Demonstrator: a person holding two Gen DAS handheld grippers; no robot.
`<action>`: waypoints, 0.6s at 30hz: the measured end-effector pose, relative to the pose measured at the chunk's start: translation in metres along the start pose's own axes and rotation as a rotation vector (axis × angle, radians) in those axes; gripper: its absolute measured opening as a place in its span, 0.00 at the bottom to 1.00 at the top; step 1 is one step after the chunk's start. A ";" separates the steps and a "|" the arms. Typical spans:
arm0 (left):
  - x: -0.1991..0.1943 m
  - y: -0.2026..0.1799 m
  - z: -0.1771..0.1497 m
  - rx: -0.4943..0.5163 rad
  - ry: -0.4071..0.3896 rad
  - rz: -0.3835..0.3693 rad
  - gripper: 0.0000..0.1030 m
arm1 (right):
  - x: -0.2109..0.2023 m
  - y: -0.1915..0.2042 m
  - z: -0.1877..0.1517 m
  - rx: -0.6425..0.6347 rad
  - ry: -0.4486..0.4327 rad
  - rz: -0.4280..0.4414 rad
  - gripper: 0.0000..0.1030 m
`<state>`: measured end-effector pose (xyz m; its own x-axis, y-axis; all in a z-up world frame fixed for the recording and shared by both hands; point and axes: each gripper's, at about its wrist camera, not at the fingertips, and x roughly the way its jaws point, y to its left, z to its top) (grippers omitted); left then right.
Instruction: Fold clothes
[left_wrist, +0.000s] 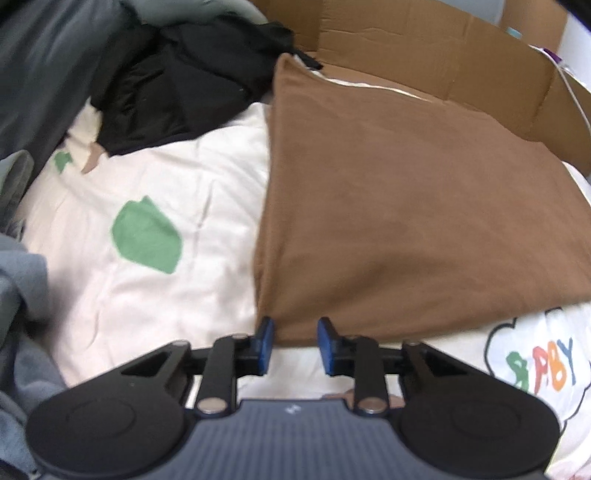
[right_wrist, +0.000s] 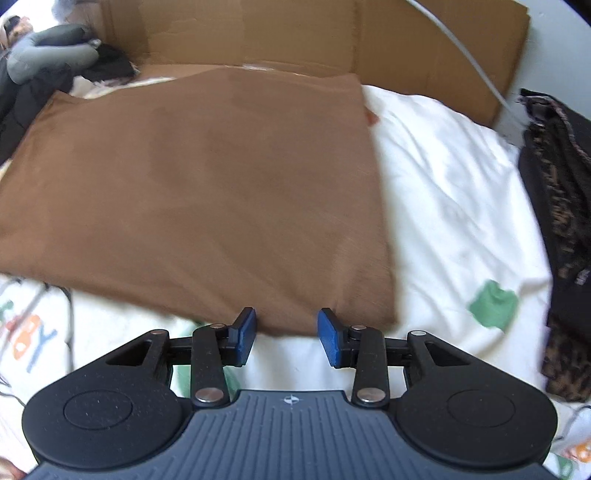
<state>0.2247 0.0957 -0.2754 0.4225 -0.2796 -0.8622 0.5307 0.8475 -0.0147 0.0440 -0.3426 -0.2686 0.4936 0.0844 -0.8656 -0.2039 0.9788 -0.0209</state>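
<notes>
Brown garment (left_wrist: 406, 206) lies flat and smooth, folded to a rectangle, on your white printed sheet (left_wrist: 155, 295). Its near edge sits just ahead of both claws. Your left gripper (left_wrist: 295, 341) and right gripper (right_wrist: 287, 334) stand released, nothing between the pads. Bare sheet lies outboard of each claw; cardboard (right_wrist: 295, 40) bounds the far side.
</notes>
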 end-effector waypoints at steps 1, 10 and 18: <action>-0.002 0.001 0.000 -0.004 0.000 0.019 0.35 | -0.001 -0.001 -0.002 0.001 0.009 -0.017 0.42; -0.025 -0.017 0.015 -0.009 -0.062 0.000 0.40 | -0.027 0.021 0.012 -0.005 -0.081 0.046 0.42; -0.015 -0.086 0.025 0.124 -0.059 -0.196 0.41 | -0.015 0.083 0.032 -0.085 -0.094 0.198 0.42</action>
<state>0.1912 0.0154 -0.2488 0.3428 -0.4627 -0.8176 0.6916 0.7133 -0.1137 0.0465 -0.2567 -0.2409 0.5127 0.2942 -0.8066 -0.3730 0.9225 0.0994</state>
